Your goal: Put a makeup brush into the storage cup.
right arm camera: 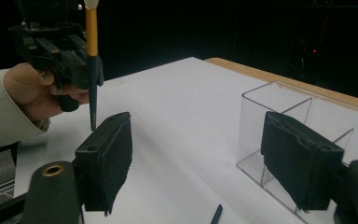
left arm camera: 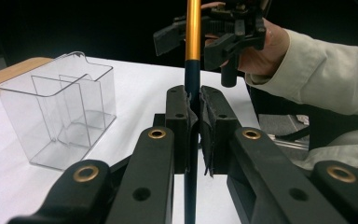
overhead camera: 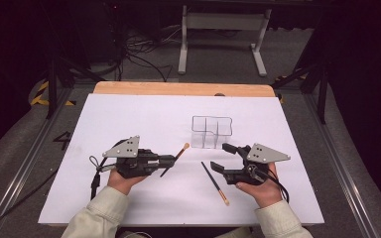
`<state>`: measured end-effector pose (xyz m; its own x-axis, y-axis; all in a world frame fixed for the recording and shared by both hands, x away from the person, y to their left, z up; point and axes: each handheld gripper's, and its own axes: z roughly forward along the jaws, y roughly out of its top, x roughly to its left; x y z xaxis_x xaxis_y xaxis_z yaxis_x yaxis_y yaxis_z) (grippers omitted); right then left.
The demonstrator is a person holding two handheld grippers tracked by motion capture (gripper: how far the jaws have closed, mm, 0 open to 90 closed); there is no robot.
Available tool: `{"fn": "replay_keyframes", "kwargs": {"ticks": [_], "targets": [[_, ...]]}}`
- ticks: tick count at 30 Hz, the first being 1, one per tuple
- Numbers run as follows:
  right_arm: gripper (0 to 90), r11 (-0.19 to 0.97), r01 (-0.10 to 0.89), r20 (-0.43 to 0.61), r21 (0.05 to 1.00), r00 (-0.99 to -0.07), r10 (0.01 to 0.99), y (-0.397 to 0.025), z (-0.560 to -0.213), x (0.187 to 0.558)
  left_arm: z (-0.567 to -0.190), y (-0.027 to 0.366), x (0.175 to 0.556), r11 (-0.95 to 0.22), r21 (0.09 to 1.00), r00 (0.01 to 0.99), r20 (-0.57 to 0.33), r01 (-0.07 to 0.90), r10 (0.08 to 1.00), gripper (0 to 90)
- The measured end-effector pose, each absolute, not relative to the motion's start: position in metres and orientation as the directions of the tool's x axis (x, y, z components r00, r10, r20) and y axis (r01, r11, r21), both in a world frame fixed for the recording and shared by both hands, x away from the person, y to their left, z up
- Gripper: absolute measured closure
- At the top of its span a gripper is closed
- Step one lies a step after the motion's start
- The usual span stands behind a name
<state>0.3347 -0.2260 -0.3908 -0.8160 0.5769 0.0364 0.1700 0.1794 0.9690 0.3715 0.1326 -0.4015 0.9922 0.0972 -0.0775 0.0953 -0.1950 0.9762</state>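
Gripping item one, a makeup brush (overhead camera: 174, 159) with dark handle and gold ferrule: the left gripper (overhead camera: 171, 159), jaws closed tight on the handle. Brush lifted off the white table (overhead camera: 129, 114), its pale bristle tip toward the clear organizer, its handle end slanting down toward the near edge. Left gripper view: the handle (left arm camera: 192, 84) passes straight up between the two pads, gold section above them.

Item two, second brush (overhead camera: 215, 183): lies flat on the table, near the near edge, right of centre, bristle end toward the person. Just left of the right gripper (overhead camera: 219, 156) and not touching it.

Right gripper: jaws spread wide, nothing between them; pads (right arm camera: 109, 161) well apart in the right gripper view, with the organizer's wall behind the farther pad.

Item three, clear organizer (overhead camera: 211, 132): upright, several compartments, at the table's centre, toward the far edge. Stands just beyond the right gripper, between the two grippers.
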Motion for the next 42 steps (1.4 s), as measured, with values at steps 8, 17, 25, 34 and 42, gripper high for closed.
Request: {"fn": "replay_keyframes", "kwargs": {"ticks": [8, 17, 25, 34, 42], "targets": [[38.4, 0.164, 0.164, 0.056, 0.973, -0.852, 0.520, -0.213, -0.384, 0.334, -0.402, 0.128, 0.372, -0.205, 0.974, 0.992, -0.077, 0.096, 0.096, 82.4], [50.8, 0.144, 0.141, 0.062, 0.979, -0.891, 0.449, -0.203, -0.380, 0.335, -0.404, 0.120, 0.370, -0.219, 0.972, 0.993, -0.071, 0.090, 0.094, 82.5], [54.0, 0.140, 0.147, 0.080, 0.979, -0.913, 0.400, -0.190, -0.378, 0.337, -0.405, 0.116, 0.369, -0.230, 0.969, 0.992, -0.063, 0.087, 0.107, 82.5], [59.5, 0.149, 0.159, 0.097, 0.976, -0.928, 0.360, -0.176, -0.376, 0.340, -0.405, 0.115, 0.368, -0.232, 0.969, 0.993, -0.067, 0.089, 0.102, 82.5], [69.1, 0.131, 0.173, 0.119, 0.976, -0.932, 0.343, -0.173, -0.374, 0.342, -0.406, 0.114, 0.368, -0.243, 0.967, 0.993, -0.059, 0.082, 0.100, 82.4]]}}
